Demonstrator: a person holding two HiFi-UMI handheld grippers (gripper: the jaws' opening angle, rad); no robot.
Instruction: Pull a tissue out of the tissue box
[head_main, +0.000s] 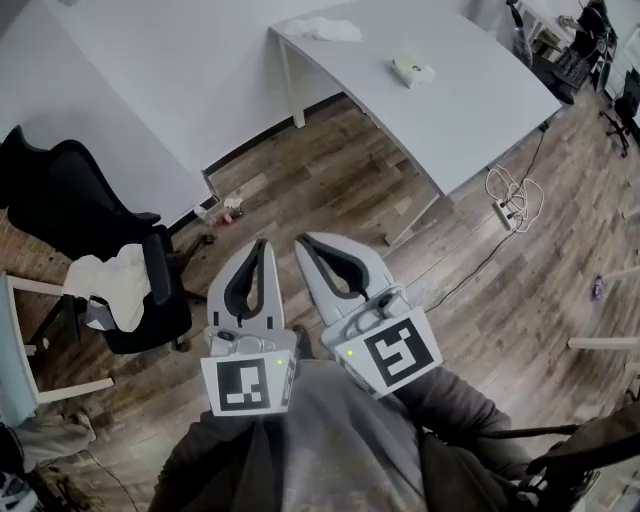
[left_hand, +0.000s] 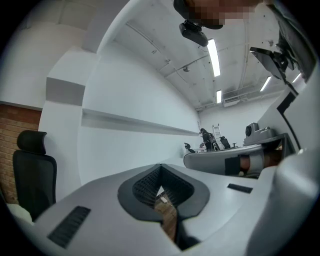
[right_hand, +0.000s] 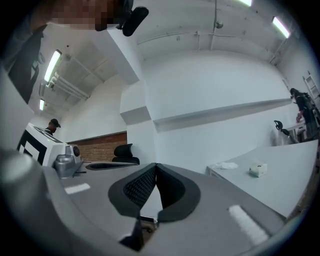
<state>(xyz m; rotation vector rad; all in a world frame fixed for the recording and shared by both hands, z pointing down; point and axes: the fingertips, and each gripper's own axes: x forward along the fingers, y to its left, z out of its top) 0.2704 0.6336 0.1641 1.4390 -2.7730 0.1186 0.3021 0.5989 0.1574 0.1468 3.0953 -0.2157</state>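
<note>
The tissue box (head_main: 411, 70) is a small pale box standing on the white table (head_main: 480, 100) far ahead; the right gripper view also catches the box (right_hand: 258, 170). A loose crumpled tissue (head_main: 325, 28) lies near the table's back corner, and it appears in the right gripper view as a crumpled tissue (right_hand: 225, 165). My left gripper (head_main: 262, 243) and right gripper (head_main: 305, 240) are held side by side close to my body, level, well short of the table. Both are shut with nothing between their pads (left_hand: 150, 182) (right_hand: 137, 186).
A black office chair (head_main: 90, 230) with a white cloth (head_main: 115, 285) draped on it stands at the left. A power strip with a coiled cable (head_main: 510, 200) lies on the wood floor beside the table. White table legs (head_main: 295, 95) stand by the wall.
</note>
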